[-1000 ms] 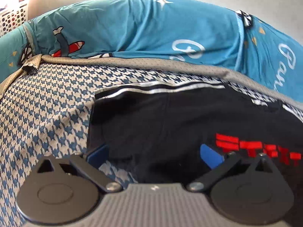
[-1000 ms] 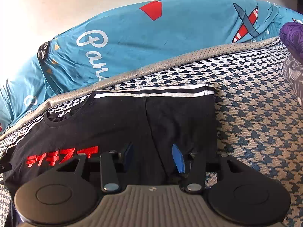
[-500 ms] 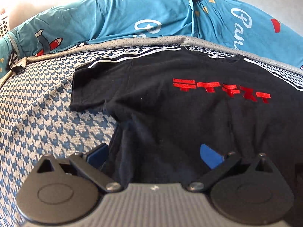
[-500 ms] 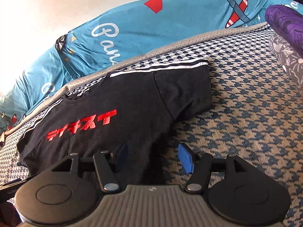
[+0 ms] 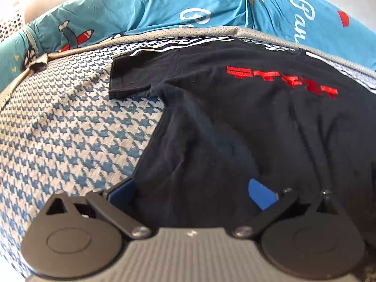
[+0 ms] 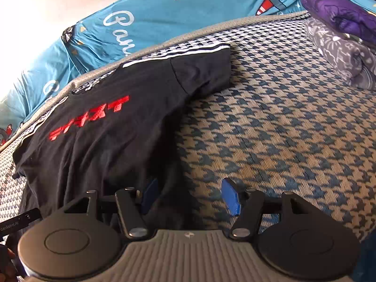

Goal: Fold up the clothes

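Black cotton T-shirt (image 5: 246,122) lies spread on the houndstooth mattress (image 5: 70,129), red lettering (image 5: 282,80) facing up; in the left wrist view it fills the centre and right of the frame. Its lower hem is cut off behind the gripper bodies in both views, and the right edge runs out of frame. Dark fabric hides most folds; seams are hard to make out.

Left gripper (image 5: 190,192): blue pads spread wide, shirt cloth lying between them but not pinched. Fingers released.

Right gripper (image 6: 190,195): jaws have just been opening; pads stand apart, left pad over the shirt's side edge, right pad over bare mattress. Nothing grasped.

Right wrist view: shirt (image 6: 112,122) occupies the left half, one sleeve (image 6: 202,72) with white stripes reaching toward upper centre. Folded grey patterned cloth (image 6: 340,56) with a purple piece (image 6: 340,11) on top sits at upper right, partly cut off.

Teal printed sheet (image 5: 188,4) bunches along the top of both frames, behind a grey mesh mattress border (image 5: 211,31). White perforated basket (image 5: 10,21) at far upper left, washed out by glare.
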